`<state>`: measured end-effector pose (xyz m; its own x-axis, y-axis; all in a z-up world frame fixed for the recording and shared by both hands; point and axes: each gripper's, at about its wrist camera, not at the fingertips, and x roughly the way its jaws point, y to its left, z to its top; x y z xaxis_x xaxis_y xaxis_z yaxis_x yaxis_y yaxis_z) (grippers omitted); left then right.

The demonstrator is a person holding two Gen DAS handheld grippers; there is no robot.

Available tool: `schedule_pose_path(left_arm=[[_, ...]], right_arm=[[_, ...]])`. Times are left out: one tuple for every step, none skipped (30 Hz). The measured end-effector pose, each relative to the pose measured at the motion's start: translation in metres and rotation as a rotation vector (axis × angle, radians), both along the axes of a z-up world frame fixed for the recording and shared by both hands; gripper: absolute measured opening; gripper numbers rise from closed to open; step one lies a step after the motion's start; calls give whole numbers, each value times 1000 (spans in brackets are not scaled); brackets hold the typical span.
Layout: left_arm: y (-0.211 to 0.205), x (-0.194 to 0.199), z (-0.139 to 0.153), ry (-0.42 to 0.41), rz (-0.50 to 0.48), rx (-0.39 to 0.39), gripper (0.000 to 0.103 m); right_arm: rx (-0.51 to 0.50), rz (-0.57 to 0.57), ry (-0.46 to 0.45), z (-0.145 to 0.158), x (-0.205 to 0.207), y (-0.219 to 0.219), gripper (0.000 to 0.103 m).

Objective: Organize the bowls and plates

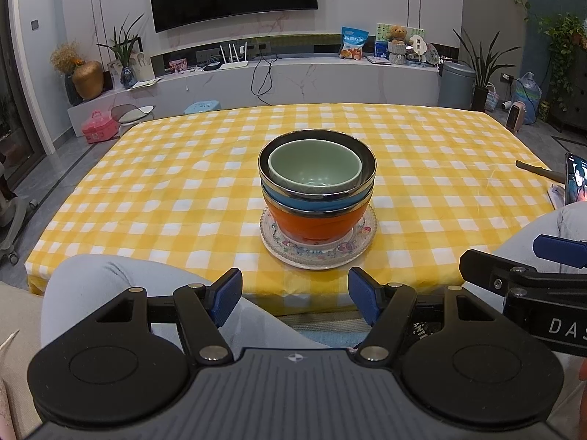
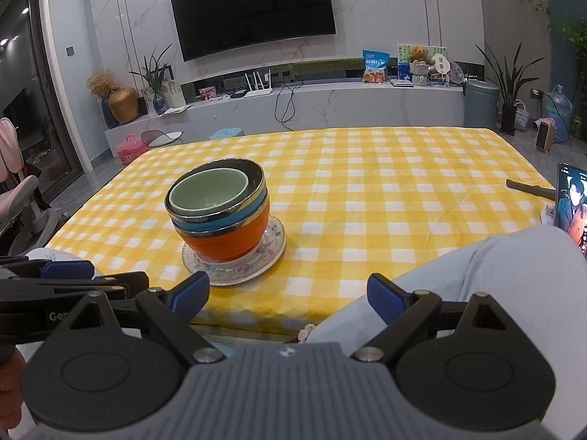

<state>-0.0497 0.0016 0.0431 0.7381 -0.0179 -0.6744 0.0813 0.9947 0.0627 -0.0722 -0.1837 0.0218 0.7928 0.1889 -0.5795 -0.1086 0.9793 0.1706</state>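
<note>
Nested orange, blue, green bowls (image 1: 317, 198) stacked on patterned glass plate (image 1: 368, 236). Left gripper (image 1: 295, 299), right gripper (image 2: 288, 299): jaws spread, empty. Leave stack; avoid nudging.

Both wrist cameras sit low at the near edge of the checked table (image 1: 183, 183), facing the far TV wall. The left view centres the stacked bowls (image 1: 317, 190); the right view, farther right, shows them left of centre (image 2: 218, 212).
</note>
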Motion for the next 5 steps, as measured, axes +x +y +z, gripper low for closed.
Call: schedule_pose_path(left_arm=[[0,0,0,0,1,0,78],[0,0,0,-1,2,-1,78],[0,0,0,-2,0,-1,78],[0,0,0,-1,1,-1,78],[0,0,0,-1,2,-1,78]], right_arm=[[0,0,0,0,0,0,91],[1,0,1,0,0,0,91],[1,0,1,0,0,0,91],[1,0,1,0,0,0,91],[1,0,1,0,0,0,91]])
